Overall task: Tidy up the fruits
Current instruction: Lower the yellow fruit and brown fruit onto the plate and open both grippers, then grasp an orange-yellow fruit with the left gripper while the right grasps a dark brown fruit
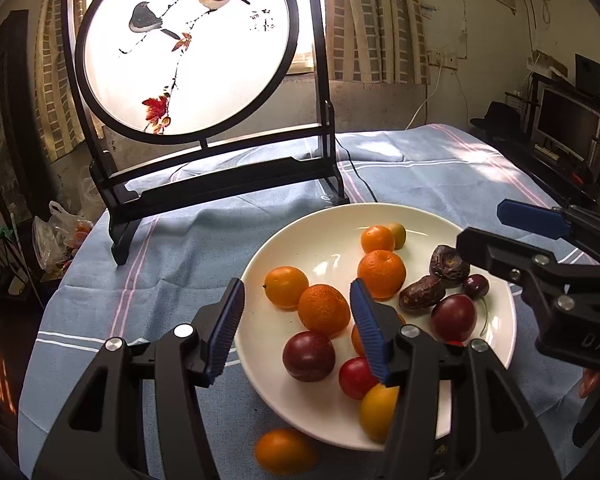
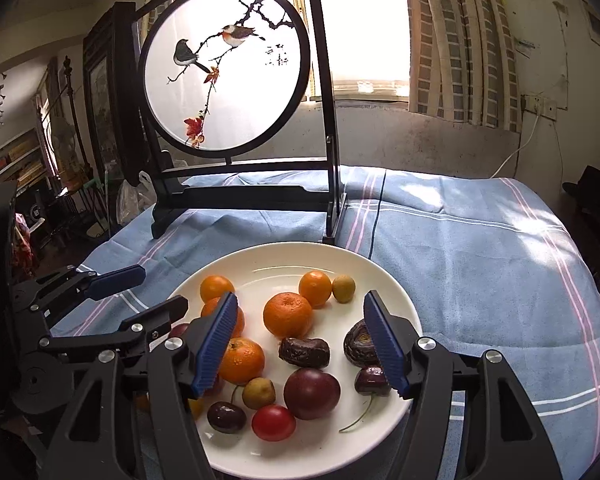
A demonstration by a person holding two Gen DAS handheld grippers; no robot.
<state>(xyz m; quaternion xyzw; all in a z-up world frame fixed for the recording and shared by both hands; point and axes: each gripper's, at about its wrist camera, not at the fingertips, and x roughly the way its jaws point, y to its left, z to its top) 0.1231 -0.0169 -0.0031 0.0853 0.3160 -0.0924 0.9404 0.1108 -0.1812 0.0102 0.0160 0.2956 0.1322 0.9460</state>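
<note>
A white plate on the blue cloth holds several fruits: tangerines, kumquats, dark plums, dates, cherries and a red tomato. The plate also shows in the right wrist view. One orange kumquat lies on the cloth just in front of the plate. My left gripper is open and empty, over the plate's near left rim. My right gripper is open and empty, above the plate's fruit; it shows at the right in the left wrist view.
A black-framed round bird screen stands on the cloth behind the plate. A cable runs beside its foot. A plastic bag sits off the table's left edge. The blue cloth stretches to the right.
</note>
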